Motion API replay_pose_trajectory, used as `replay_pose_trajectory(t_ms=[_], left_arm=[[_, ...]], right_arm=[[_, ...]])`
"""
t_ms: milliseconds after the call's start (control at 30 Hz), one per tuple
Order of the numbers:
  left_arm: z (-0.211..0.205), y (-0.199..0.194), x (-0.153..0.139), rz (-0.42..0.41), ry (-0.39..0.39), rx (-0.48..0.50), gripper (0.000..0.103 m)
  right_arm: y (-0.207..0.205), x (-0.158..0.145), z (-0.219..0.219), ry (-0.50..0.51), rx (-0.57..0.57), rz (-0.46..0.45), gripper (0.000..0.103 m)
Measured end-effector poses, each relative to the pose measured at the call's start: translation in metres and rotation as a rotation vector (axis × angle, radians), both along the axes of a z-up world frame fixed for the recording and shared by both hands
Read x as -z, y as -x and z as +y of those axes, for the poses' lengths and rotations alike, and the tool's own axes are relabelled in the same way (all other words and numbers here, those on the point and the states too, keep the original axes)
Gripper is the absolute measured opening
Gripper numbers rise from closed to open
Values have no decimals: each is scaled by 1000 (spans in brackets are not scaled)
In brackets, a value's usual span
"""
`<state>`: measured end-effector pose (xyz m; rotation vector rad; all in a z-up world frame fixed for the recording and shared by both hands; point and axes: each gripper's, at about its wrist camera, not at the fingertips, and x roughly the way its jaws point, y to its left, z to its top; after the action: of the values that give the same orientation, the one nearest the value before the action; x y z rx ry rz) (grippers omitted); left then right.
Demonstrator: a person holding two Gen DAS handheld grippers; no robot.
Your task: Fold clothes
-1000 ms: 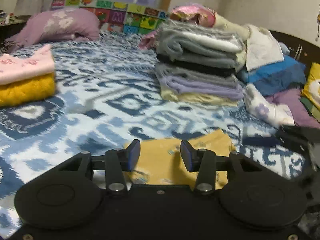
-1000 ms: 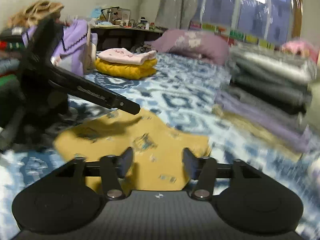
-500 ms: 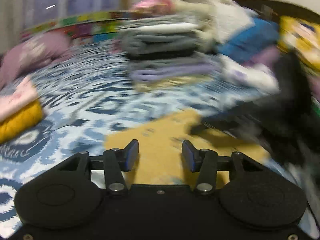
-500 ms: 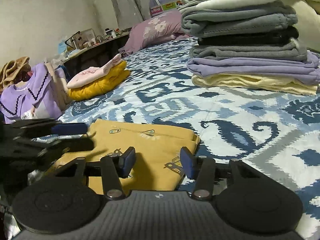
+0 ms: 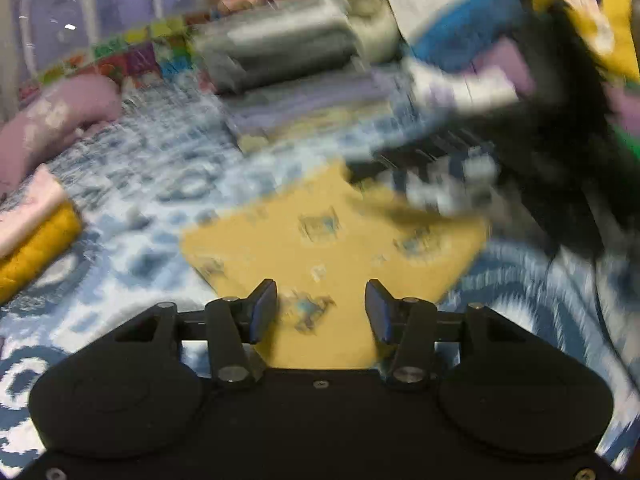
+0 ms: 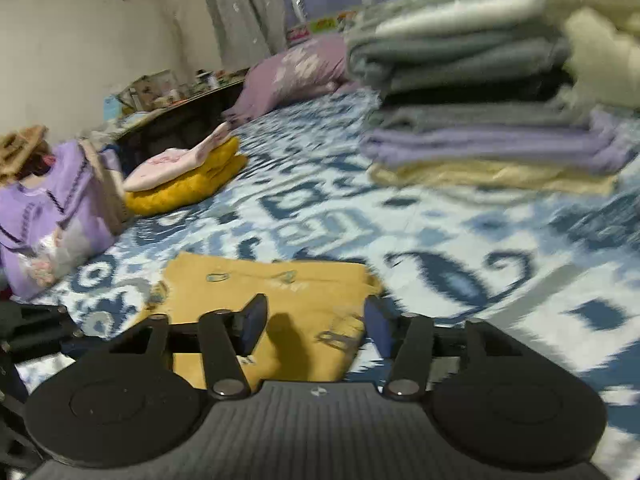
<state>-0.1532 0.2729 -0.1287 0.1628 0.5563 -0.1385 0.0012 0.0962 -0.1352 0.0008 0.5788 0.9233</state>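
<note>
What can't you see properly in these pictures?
- Little prints on the yellow garment: left wrist view, smeared by motion blur.
- Right gripper: left wrist view, only a dark blur.
- Garment's near edge: right wrist view, hidden behind the gripper body.
- Clutter on the dark shelf: right wrist view, too small.

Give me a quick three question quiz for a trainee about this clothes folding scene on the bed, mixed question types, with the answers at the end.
1. True or false: the left gripper is shut on the yellow printed garment.
2. Multiple choice: in the right wrist view, what lies on top of the mustard folded garment? A) a pink folded garment B) a black sock C) a blue towel
3. Fill in: the bottom layer of the tall folded stack is pale ____.

Key
1. False; its jaws stand apart, nothing between them. The right gripper is open too.
2. A, the pink folded garment.
3. Yellow.
</note>
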Motion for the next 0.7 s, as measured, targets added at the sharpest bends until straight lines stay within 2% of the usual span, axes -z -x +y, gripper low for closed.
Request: replay_pose_trajectory(t_ms=[67, 100, 133, 167, 233, 300, 367, 433, 467, 500, 600, 700], left_arm=[[9, 2, -6, -32, 75, -36, 48], [11, 1, -6, -37, 100, -40, 48], [11, 0, -4, -33, 106, -38, 48], [9, -4, 2, -7, 92, -38, 48], [4, -13, 18, 58, 46, -46, 49], [5, -9, 23, 36, 62, -54, 50], [8, -3, 11, 21, 72, -69, 50], [15, 5, 3, -7, 111, -114, 52], [21, 7, 1, -2, 159, -153, 53], [29, 8, 2, 18, 207, -196, 53], [50, 7, 7, 63, 326, -294, 53], [71, 1, 15, 105, 500, -356, 53]], right_arm=[[29, -10, -7, 14, -53, -94, 49], [44, -14, -10, 22, -79, -140, 35], [59, -16, -10, 54, -104, -179, 28], [69, -13, -9, 90, -118, -193, 26], [76, 2, -5, 164, -121, -137, 26], [82, 12, -7, 185, -105, -143, 26], [89, 5, -8, 184, -78, -172, 28], [93, -1, -11, 172, -43, -185, 41], [91, -3, -16, 140, -10, -155, 54], [88, -4, -22, 97, 18, -110, 56], [60, 3, -35, -30, 106, 85, 56], [32, 17, -42, -124, 177, 268, 56]])
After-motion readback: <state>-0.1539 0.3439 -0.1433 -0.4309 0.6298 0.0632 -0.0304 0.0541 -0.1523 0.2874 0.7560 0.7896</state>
